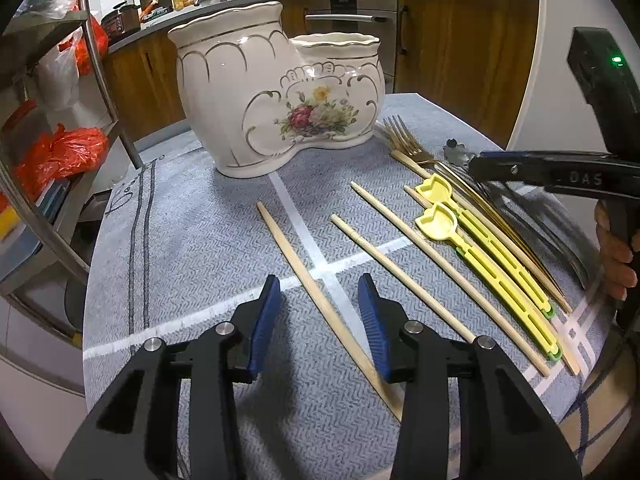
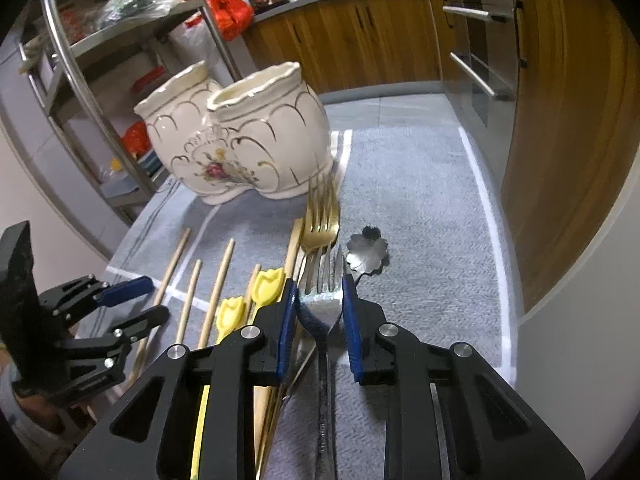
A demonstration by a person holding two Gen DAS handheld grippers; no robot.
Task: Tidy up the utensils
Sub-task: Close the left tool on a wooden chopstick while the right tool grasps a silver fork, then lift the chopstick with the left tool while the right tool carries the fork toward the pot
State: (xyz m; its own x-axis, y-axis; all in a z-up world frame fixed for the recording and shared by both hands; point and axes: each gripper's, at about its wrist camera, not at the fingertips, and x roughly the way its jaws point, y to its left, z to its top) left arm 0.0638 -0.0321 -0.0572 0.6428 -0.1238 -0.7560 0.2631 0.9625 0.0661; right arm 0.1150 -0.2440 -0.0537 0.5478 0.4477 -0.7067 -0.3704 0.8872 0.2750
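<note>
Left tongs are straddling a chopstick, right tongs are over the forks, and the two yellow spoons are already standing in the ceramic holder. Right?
Not quite. The yellow spoons are not in the holder; they lie flat on the cloth among the chopsticks, as the left wrist view shows. The rest holds: the left tongs straddle a chopstick, and the right tongs are over the forks.

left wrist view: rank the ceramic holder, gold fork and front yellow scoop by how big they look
1. ceramic holder, clearly largest.
2. and 3. front yellow scoop and gold fork: unsure, since the fork's handle is hidden under other cutlery.
</note>
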